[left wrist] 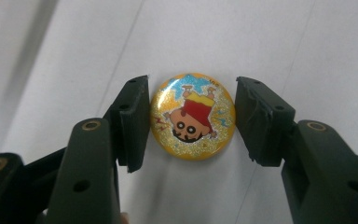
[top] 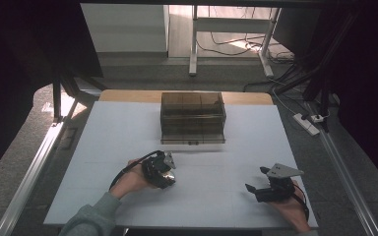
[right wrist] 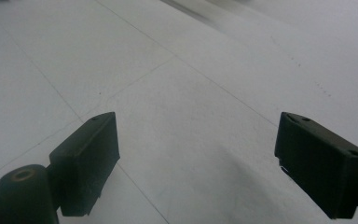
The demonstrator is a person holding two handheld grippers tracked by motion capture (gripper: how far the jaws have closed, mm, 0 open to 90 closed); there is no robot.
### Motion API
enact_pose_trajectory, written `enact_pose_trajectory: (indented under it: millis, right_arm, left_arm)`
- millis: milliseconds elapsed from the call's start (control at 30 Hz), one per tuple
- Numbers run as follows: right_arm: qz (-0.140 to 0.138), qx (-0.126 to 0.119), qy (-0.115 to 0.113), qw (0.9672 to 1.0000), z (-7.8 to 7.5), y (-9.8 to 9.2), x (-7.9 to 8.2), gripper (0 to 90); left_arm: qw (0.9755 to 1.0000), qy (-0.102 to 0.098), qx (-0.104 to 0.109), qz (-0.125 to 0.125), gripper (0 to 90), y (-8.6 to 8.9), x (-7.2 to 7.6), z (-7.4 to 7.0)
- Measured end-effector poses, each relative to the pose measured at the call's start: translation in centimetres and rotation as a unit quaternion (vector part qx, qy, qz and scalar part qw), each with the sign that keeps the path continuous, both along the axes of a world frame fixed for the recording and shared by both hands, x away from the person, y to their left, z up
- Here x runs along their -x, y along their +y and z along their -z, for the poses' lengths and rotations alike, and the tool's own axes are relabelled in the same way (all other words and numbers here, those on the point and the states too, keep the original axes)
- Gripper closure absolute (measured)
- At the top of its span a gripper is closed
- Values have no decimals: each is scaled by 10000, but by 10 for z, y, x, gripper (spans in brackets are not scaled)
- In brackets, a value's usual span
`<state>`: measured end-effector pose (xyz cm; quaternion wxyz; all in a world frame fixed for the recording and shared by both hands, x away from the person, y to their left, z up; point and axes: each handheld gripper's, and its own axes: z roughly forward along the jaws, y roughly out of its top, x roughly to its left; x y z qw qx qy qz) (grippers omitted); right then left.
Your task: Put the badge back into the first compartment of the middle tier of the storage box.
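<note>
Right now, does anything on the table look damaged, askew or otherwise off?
One small thing: in the left gripper view the right-hand pad of the left tool has a ragged, frayed edge. It has closed on the round cartoon badge. The dark organiser box sits square on the white table.

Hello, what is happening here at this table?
A person at a white table holds a gripper in each hand. The left gripper has its jaws closed on a round yellow cartoon badge lying on the table. The right gripper rests open, with nothing between its jaws. A clear drawer box stands at the far side, untouched.
</note>
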<state>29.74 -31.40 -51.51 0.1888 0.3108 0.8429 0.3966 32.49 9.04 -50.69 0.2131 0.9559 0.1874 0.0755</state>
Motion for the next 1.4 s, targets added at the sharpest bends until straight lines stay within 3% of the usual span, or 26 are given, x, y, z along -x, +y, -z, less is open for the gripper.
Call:
enact_pose_trajectory:
  millis: [233, 400, 700, 1000, 1167, 1400]
  right_arm:
    - [-1, -17, -2, 10000, -1, -1, 0, 138]
    - [6, -14, -8, 10000, 0, -1, 0, 139]
    - [-17, -10, -3, 10000, 0, -1, 0, 139]
    - [-61, 1, -28, 10000, -1, 0, 1, 140]
    - [-83, -5, -34, 10000, -1, 0, 1, 140]
    - [-67, 17, -41, 10000, -1, 0, 1, 140]
  left_arm:
    - [9990, -279, 351, -61, 469, 8, 4, -10]
    - [9979, -439, 456, -102, 469, 10, 7, -15]
    - [9965, -524, 612, -210, 468, 16, 8, -20]
    - [9924, -600, 929, -530, 468, 25, 6, -26]
    - [9888, -683, 1122, -713, 468, 29, 5, -30]
    - [9852, -752, 1320, -787, 468, 33, 6, -34]
